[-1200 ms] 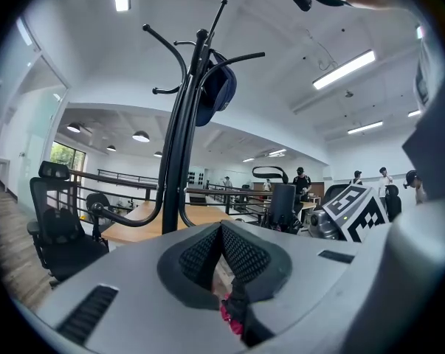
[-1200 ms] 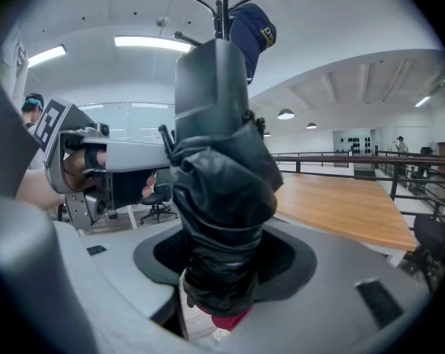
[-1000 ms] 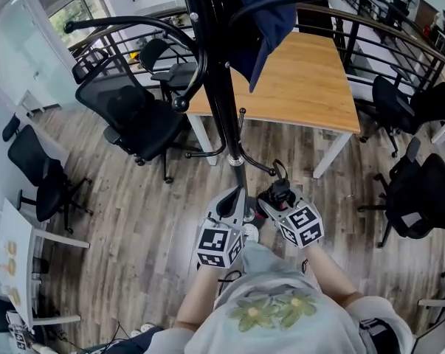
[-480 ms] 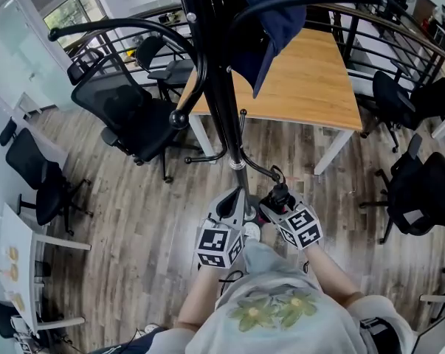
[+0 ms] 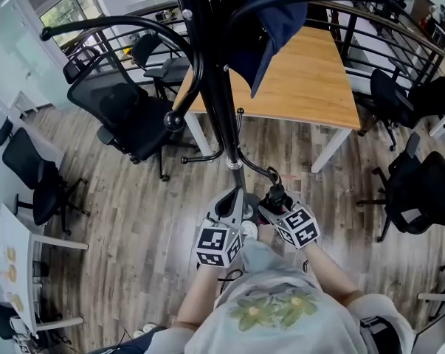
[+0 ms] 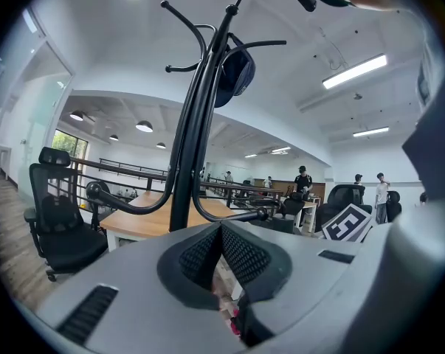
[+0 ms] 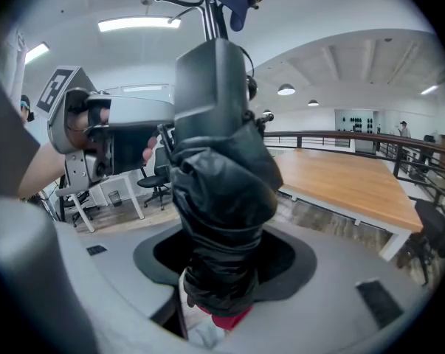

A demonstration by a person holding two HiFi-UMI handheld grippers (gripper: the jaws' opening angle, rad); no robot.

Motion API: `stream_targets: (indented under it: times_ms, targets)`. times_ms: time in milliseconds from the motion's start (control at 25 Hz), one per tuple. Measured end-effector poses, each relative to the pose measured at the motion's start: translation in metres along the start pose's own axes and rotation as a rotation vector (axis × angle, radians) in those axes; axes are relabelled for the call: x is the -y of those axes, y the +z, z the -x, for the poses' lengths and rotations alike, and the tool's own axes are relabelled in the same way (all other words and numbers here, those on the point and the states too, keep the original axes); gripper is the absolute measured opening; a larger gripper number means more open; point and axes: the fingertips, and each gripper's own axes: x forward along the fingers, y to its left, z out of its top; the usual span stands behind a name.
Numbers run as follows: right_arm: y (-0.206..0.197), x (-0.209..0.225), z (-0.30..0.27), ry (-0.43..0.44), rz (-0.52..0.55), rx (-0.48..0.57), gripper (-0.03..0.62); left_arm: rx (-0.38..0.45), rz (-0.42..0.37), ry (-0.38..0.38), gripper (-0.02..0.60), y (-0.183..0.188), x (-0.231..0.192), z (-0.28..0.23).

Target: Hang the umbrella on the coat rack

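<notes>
We are close up to the coat rack [image 5: 211, 80], its black pole rising just beyond both grippers. In the right gripper [image 7: 222, 271] we have the umbrella [image 7: 222, 198]. It is folded down short, its glossy black fabric bunched in crumpled wraps, with a dark boxy handle at the far end. It stands up out of the jaws, which pinch its lower end from both sides. We see it low and near us, just right of the pole and not yet on any hook. The left gripper [image 6: 221, 234], just beside it, has its pads pressed together on nothing. High up, a navy cap [image 5: 270, 21] hangs from a curved arm, and a wooden table [image 5: 311, 80] lies beyond
</notes>
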Motion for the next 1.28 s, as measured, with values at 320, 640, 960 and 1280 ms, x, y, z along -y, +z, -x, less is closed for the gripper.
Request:
stream_targets:
  times_ms: [320, 640, 960, 1280]
  targets:
    - [-0.006, 0.002, -0.003, 0.005, -0.001, -0.019, 0.235, -0.002, -0.001, -0.005, 0.011, 0.000, 0.000, -0.004]
    - [-0.013, 0.005, -0.007, 0.009, 0.002, -0.036, 0.235, -0.003, -0.003, 0.009, 0.011, 0.001, -0.007, -0.006]
    - [-0.024, 0.008, -0.012, 0.010, -0.005, -0.058, 0.235, -0.008, -0.003, 0.012, 0.009, -0.003, -0.007, -0.008]
    - [-0.027, 0.005, -0.019, 0.009, -0.002, -0.076, 0.235, -0.014, -0.001, 0.010, 0.011, -0.005, -0.013, -0.006]
